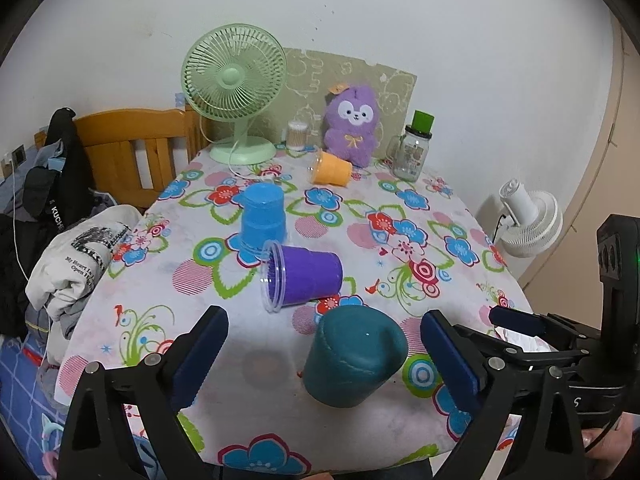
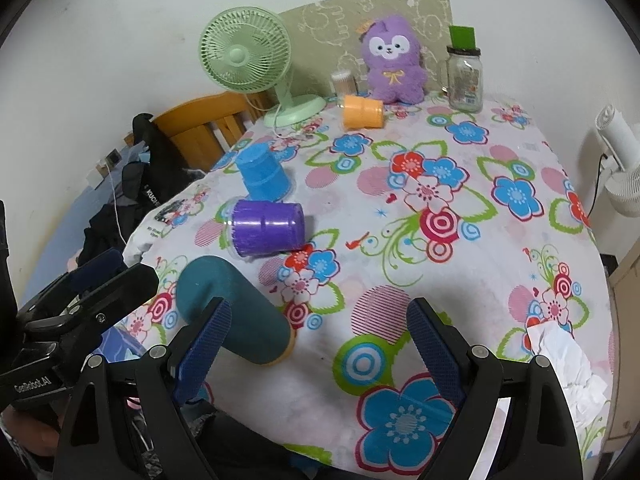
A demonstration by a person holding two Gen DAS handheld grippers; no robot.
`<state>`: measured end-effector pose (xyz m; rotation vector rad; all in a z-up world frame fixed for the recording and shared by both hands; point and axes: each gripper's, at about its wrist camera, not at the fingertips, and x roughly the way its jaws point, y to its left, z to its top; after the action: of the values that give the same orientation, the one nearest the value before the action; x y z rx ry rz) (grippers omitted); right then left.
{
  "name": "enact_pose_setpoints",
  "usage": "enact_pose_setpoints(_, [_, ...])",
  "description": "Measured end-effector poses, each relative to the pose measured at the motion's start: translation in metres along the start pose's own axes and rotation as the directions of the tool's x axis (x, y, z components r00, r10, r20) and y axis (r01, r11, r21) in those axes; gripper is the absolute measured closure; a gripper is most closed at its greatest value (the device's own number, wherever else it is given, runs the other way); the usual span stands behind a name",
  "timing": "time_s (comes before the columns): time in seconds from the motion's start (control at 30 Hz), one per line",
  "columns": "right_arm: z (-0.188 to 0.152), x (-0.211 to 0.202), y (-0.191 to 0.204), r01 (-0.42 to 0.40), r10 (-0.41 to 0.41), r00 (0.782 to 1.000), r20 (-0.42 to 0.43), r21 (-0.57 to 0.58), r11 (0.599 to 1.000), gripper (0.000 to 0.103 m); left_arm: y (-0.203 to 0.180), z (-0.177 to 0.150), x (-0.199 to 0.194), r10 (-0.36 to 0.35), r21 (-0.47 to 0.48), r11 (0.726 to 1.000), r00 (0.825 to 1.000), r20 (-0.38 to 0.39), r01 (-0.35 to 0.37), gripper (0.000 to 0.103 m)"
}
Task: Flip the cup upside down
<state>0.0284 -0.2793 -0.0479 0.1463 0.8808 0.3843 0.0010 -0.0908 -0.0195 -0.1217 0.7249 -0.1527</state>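
Lying on its side w/ axis left-right, the purple cup (image 1: 302, 278) has its clear-rimmed mouth to the left, base to the right, mid-table just in front of the inverted blue cup (image 1: 262, 222). Left gripper (image 1: 324, 354) is prob. nearer, fingers spread wide, holding nothing, w/ the teal cup (image 1: 354, 360) sitting upside down between them and the purple one. Right gripper (image 2: 320, 344) likewise wide open, empty, offset right.

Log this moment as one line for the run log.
left claw open, empty | right claw open, empty | teal cup upside down | blue cup upside down | purple cup on side | orange cup on side
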Motion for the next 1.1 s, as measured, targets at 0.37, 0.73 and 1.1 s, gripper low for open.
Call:
enact_pose_setpoints(0.37, [0.008, -0.006, 0.021, 0.001, 0.0, 1.0, 0.028, -0.03, 1.0, 0.012, 0.015, 0.002, -0.018, 0.036, -0.013, 0.999, 0.998, 0.046, -0.036, 0.001])
enact_pose_setpoints(0.73, [0.01, -0.015, 0.032, 0.015, -0.013, 0.998, 0.055, -0.046, 0.999, 0.008, 0.022, 0.003, -0.029, 0.053, -0.018, 0.998, 0.996, 0.074, -0.052, 0.0])
enact_pose_setpoints(1.1, [0.011, -0.015, 0.033, 0.014, -0.012, 0.999, 0.051, -0.048, 0.999, 0.007, 0.023, 0.003, -0.03, 0.058, -0.018, 0.998, 0.995, 0.076, -0.056, 0.0])
